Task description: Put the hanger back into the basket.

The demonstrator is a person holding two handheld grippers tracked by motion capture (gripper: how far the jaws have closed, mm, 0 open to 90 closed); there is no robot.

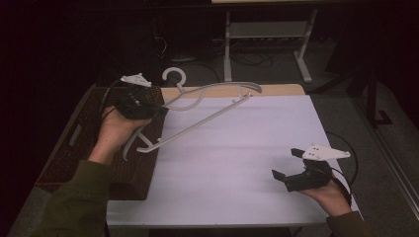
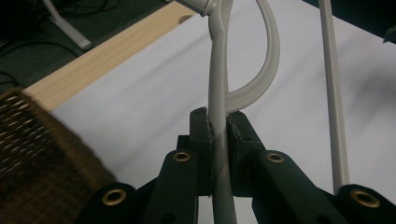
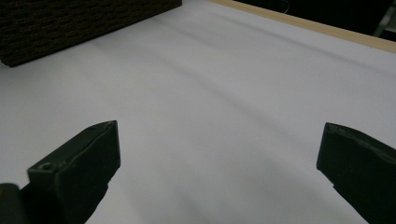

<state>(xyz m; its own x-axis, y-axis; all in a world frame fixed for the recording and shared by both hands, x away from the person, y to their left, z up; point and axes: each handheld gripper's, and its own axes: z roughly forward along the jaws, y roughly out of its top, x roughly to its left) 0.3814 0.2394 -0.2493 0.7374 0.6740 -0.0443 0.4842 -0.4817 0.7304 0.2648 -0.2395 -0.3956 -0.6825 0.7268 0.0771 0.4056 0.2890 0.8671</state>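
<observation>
Left gripper (image 1: 157, 109) clamped on the white plastic hanger's (image 1: 212, 101) shoulder bar; likely light, stiff, slippery. Right gripper (image 1: 285, 163) wide open, empty, over bench (image 1: 237, 148).

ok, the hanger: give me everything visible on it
The hanger is pale grey-white, plastic by its look, with a round hook at the top, curved shoulder arms and a straight lower bar. It is lifted off the white table cover and tilted, one end over the brown wicker basket. The left tongs are shut on one curved arm; in the high view nothing else touches it. The right tongs are open, well apart from it.
</observation>
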